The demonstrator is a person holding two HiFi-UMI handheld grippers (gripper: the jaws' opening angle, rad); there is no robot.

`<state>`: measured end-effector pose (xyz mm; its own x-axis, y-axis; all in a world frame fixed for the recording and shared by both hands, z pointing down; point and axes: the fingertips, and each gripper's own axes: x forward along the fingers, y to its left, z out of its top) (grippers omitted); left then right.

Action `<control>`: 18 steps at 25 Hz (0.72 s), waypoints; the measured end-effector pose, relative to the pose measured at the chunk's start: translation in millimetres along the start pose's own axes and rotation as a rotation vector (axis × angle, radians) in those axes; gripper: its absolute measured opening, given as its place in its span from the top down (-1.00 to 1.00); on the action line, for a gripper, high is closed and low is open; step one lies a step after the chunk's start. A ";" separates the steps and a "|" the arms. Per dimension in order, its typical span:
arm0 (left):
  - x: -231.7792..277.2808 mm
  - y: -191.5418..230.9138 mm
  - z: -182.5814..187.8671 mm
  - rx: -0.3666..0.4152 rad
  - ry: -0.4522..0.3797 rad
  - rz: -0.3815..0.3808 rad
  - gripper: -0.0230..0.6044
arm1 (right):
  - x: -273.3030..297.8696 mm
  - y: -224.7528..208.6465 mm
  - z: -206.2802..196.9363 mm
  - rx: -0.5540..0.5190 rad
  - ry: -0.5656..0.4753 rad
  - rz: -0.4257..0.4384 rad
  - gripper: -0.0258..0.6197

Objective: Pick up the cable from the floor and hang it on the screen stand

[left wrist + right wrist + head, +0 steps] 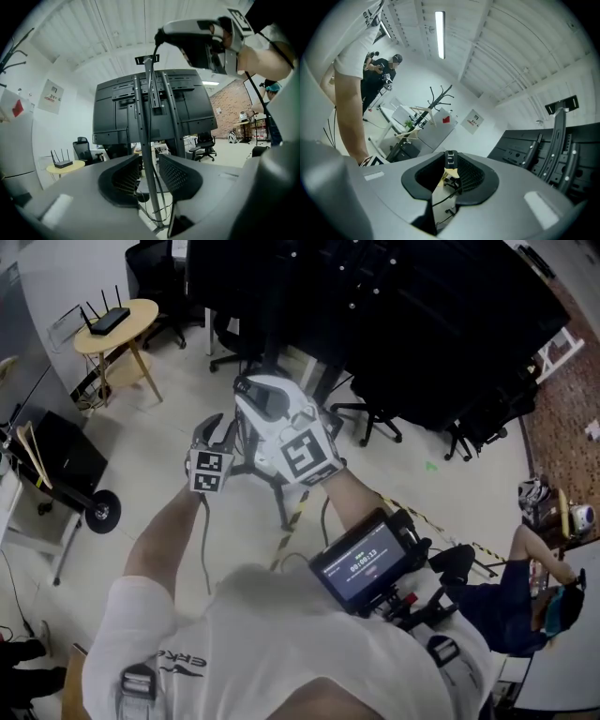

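Lifting looks done: the cable (pixel 450 157) is pinched by its plug end in the right gripper (pixel 450 165), high beside the screen stand (pixel 146 122). The left gripper (pixel 149 176) is parted, seemingly gripping nothing. Hanging remains.

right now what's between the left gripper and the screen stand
In the left gripper view, just the black cable, hanging down from the right gripper, seemingly in front of the stand's post; otherwise bare.
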<state>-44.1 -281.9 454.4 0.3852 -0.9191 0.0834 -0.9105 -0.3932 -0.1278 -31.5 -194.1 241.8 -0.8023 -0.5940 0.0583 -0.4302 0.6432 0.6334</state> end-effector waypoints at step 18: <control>58.6 -69.8 -8.2 -0.004 0.047 -0.146 0.35 | -55.4 -56.6 62.6 -0.035 -0.093 -0.128 0.62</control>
<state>40.8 -308.1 476.3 0.5058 -0.8500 0.1472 -0.8463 -0.5220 -0.1065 11.4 -167.4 154.4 -0.7771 -0.6221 -0.0950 -0.5182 0.5469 0.6575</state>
